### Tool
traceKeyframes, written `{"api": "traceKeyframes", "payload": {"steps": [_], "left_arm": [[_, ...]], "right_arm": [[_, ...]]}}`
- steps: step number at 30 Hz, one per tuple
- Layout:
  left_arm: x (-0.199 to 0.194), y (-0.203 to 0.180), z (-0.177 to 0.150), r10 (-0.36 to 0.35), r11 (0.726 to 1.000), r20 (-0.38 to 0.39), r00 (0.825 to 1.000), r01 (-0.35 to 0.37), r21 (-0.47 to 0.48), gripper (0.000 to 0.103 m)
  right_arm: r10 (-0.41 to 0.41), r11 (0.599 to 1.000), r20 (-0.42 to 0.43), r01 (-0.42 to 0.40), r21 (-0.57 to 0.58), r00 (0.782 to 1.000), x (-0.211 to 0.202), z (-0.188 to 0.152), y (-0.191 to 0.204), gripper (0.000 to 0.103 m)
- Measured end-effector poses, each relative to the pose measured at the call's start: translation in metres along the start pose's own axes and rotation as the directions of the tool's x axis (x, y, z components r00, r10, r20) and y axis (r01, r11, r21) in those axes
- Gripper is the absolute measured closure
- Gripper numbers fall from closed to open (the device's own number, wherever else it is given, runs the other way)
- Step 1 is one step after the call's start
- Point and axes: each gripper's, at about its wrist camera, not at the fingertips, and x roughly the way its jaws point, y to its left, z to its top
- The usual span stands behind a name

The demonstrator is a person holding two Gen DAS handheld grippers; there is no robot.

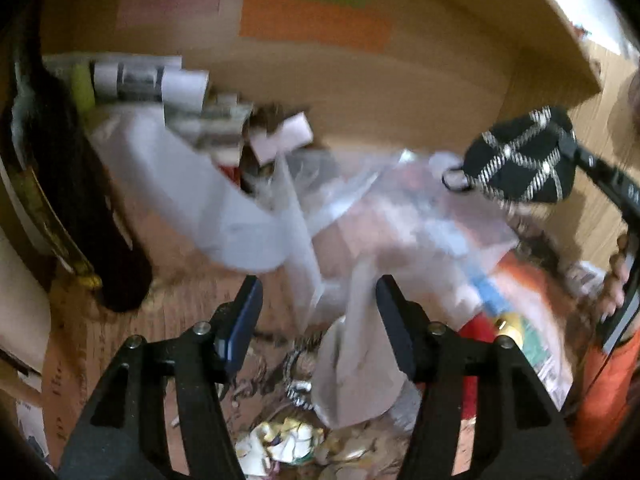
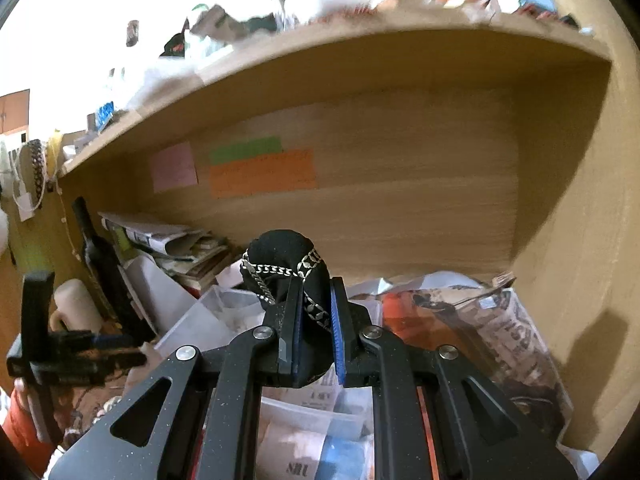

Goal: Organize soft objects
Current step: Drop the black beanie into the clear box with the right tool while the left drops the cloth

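A cluttered wooden shelf nook (image 2: 400,200) backs a heap of papers and plastic bags (image 1: 380,216). The left gripper (image 1: 318,300) hangs above it, jaws apart and empty. The right gripper (image 2: 314,320) holds the black checked pouch (image 2: 286,264) aloft, jaws clamped on it; the soft fabric could slip free, and its loop may snag the plastic.

Wood shelf (image 2: 360,68) w/ sticky notes (image 2: 262,178); bright light above.
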Motion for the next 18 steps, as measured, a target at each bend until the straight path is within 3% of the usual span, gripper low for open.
{"api": "traceKeyframes", "payload": {"steps": [4,6,9,11,14,18], "left_arm": [[0.012,-0.002,-0.021,-0.047,0.999,-0.066,0.997,0.048,0.02,0.045],[0.016,-0.01,-0.026,-0.072,0.996,-0.087,0.994,0.076,0.048,0.05],[0.025,-0.027,-0.036,-0.067,0.99,-0.135,0.989,0.082,0.11,0.071],[0.03,-0.033,-0.04,-0.029,0.99,-0.149,0.988,0.049,0.135,0.086],[0.027,-0.033,-0.04,-0.018,0.992,-0.142,0.99,0.036,0.123,0.093],[0.003,-0.029,-0.031,-0.037,0.994,-0.083,0.996,0.045,0.095,0.095]], "right_arm": [[0.023,1.0,-0.053,-0.024,-0.003,0.998,0.021,-0.005,0.002,0.092],[0.029,0.999,-0.085,-0.03,-0.012,0.996,0.031,-0.009,0.006,0.092],[0.041,0.999,-0.123,-0.043,-0.018,0.992,0.042,-0.013,0.01,0.092],[0.054,0.998,-0.148,-0.057,-0.018,0.988,0.047,-0.015,0.013,0.092],[0.061,0.998,-0.179,-0.066,-0.02,0.982,0.055,-0.019,0.016,0.092],[0.075,0.997,-0.211,-0.078,-0.007,0.975,0.063,-0.021,0.015,0.092]]}}
